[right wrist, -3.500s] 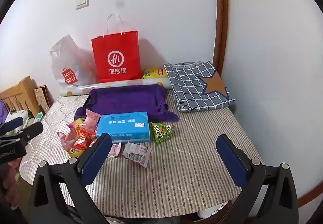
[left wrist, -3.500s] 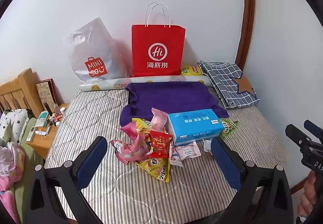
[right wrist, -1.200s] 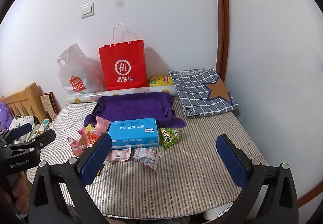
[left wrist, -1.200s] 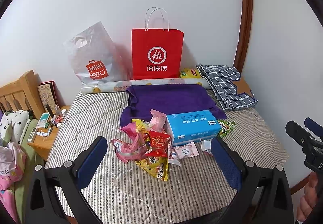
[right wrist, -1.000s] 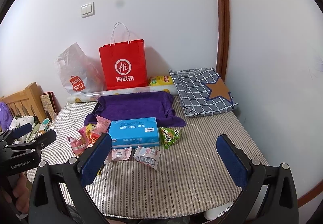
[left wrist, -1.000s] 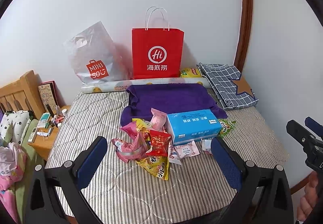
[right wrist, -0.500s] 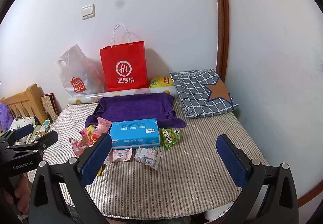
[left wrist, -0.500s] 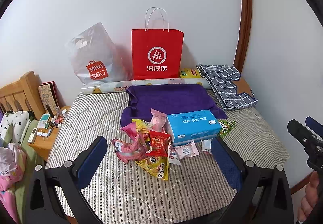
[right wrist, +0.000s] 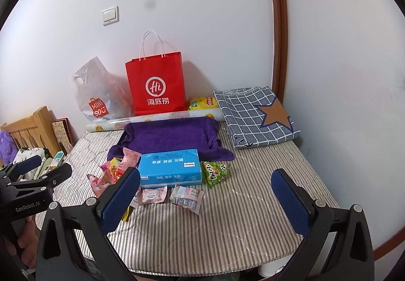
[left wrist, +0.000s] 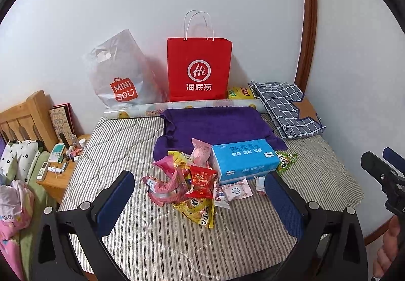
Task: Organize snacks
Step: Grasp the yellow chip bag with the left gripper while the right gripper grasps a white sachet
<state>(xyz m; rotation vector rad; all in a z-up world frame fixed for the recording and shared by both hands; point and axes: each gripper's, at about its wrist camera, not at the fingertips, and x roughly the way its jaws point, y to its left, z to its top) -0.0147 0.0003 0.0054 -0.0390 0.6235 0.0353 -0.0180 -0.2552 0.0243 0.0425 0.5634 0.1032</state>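
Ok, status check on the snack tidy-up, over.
Left claw open, empty. Right claw open, empty. Snack packets loose on the striped bed cover, untouched. Blue tissue box sits among them.

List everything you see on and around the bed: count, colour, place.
tissue box: one, blue, mid-bed, in front of the towel
towel: one, purple, behind the tissue box
snack packets: a heap, pink, red and yellow, left of the tissue box
green packet: one, right of the tissue box
small packets: two, pale, in front of the tissue box
paper bag: one, red, against the wall
plastic bag: one, grey, left of the paper bag
checked cloth: one, folded, blue and white, far right corner
bedside table: one, wooden, left of the bed
left gripper: open, empty
right gripper: open, empty
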